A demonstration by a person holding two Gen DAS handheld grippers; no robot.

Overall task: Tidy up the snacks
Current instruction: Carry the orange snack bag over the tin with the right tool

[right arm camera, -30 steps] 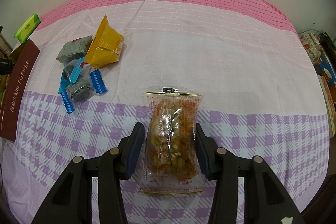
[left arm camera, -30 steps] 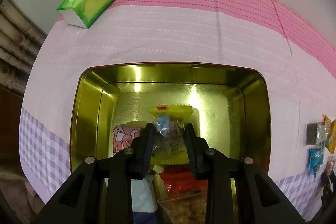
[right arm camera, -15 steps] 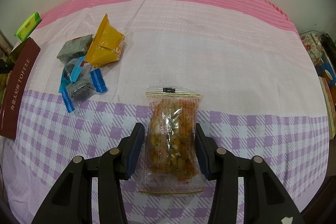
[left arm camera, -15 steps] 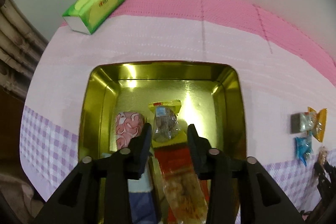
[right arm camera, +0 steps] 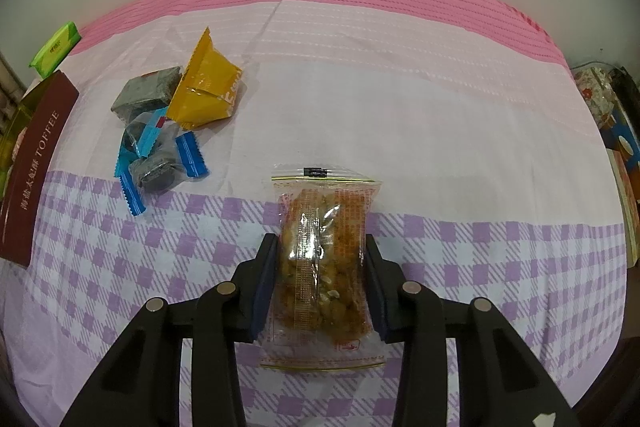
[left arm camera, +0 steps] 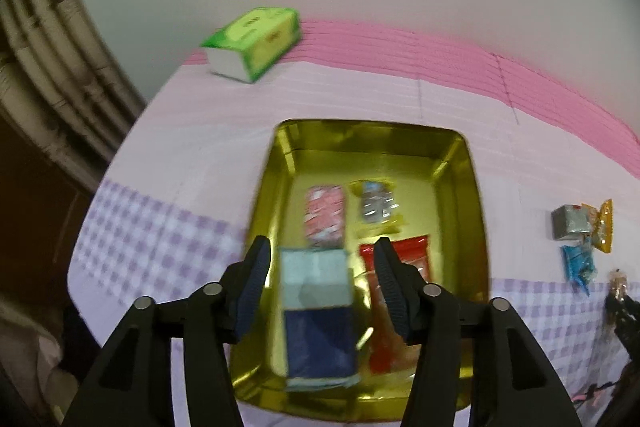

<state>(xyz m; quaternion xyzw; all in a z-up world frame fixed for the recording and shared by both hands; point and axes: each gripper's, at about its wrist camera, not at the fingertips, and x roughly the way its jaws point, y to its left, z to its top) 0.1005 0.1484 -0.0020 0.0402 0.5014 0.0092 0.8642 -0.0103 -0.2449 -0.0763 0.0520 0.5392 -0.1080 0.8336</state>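
Note:
In the left wrist view a gold tin [left arm camera: 280, 167] holds a pink pack [left arm camera: 325, 217], a small clear-wrapped dark sweet [left arm camera: 374, 205] on a yellow pack, a red pack [left arm camera: 414, 257] and a blue-and-white pack [left arm camera: 316, 315]. My left gripper [left arm camera: 323, 251] hovers above the tin, its jaws opening, holding nothing. In the right wrist view a clear pack of nut brittle [right arm camera: 322, 211] lies on the checked cloth. My right gripper [right arm camera: 320, 243] straddles it, its jaws closing, and the pads pinch its sides inward.
Loose snacks lie left of the right gripper: a yellow packet [right arm camera: 208, 91], a grey-wrapped cake [right arm camera: 146, 95] and blue-ended sweets [right arm camera: 160, 159]. The tin's brown TOFFEE side [right arm camera: 34, 167] stands at the far left. A green tissue pack [left arm camera: 256, 41] sits by the wall.
The left gripper let go of the clear-wrapped sweet, opened, and rose back from the tin; the sweet now lies inside. The right jaws closed onto the brittle pack, pinching it.

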